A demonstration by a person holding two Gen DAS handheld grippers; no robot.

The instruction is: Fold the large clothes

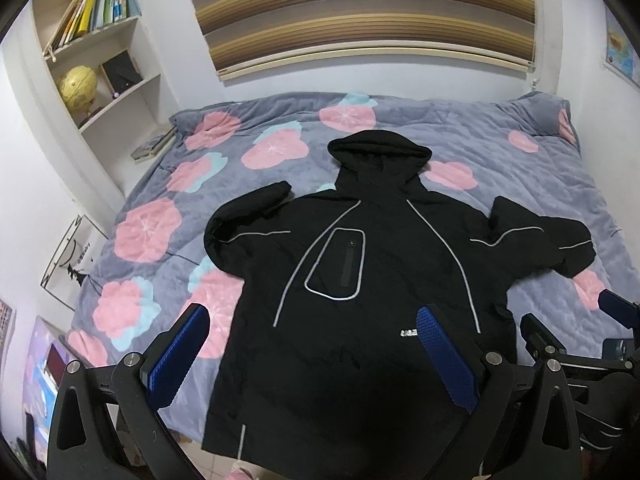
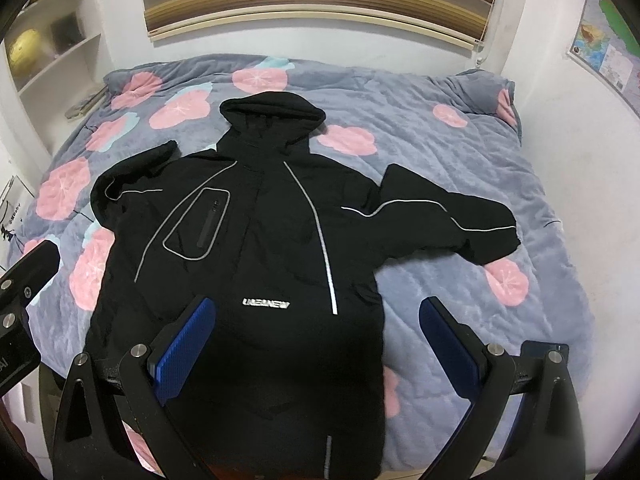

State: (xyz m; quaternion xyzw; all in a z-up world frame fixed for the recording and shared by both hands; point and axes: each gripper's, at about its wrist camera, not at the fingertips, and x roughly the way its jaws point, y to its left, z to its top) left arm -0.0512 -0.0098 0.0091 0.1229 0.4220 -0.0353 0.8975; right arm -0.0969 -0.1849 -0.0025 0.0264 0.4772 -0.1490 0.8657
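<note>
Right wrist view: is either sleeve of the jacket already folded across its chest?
No, the black hooded jacket lies spread on the floral blanket, both sleeves out to the sides and off its chest.

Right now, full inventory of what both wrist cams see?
jacket: 1, black with grey piping, spread front-up on the bed, hood toward the wall
blanket: 1, grey with pink flowers, covering the bed
blind: 1, brown striped, on the wall behind the bed
bookshelf: 1, white, left of the bed, holds books
globe: 1, yellow, on a shelf
map: 1, multicoloured, right wall
left gripper: 1, black with blue pads, open above the jacket hem
right gripper: 1, same, open
</note>
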